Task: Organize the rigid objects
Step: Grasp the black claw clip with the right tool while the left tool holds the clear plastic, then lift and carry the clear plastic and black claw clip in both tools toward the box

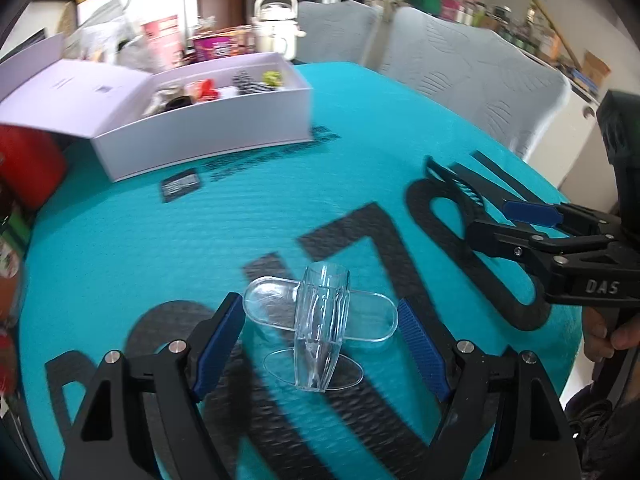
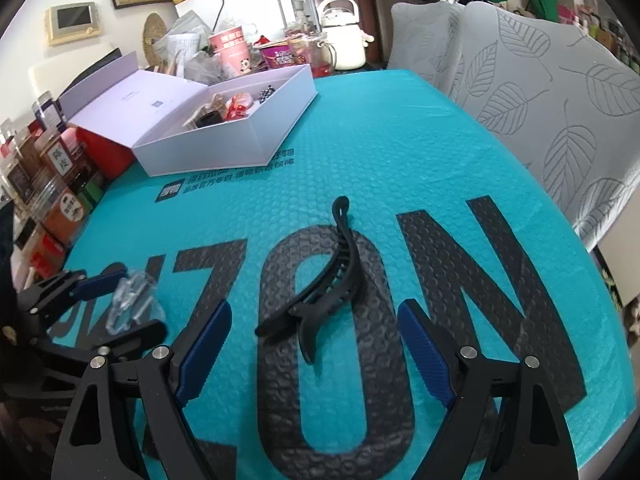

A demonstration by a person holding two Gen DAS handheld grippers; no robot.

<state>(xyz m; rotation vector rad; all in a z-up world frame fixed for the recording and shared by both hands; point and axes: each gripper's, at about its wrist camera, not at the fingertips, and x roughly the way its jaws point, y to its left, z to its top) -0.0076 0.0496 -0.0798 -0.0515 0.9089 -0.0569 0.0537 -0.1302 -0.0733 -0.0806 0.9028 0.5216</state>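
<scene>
A clear plastic hair clip (image 1: 320,324) lies on the teal mat between the open fingers of my left gripper (image 1: 320,344), untouched; it also shows in the right wrist view (image 2: 130,300). A black hair claw clip (image 2: 324,276) lies on the mat just ahead of my open, empty right gripper (image 2: 316,348); in the left wrist view its tip (image 1: 456,182) shows beside the right gripper (image 1: 516,228). An open white box (image 1: 208,136) holding several small items stands at the far left; it also shows in the right wrist view (image 2: 224,148).
The teal bubble mat (image 2: 400,152) with large black letters covers the table. Jars and boxes (image 2: 44,196) crowd the left edge. Cups, a white kettle (image 2: 344,32) and clutter stand behind the box. Grey leaf-pattern chairs (image 2: 540,92) line the far right side.
</scene>
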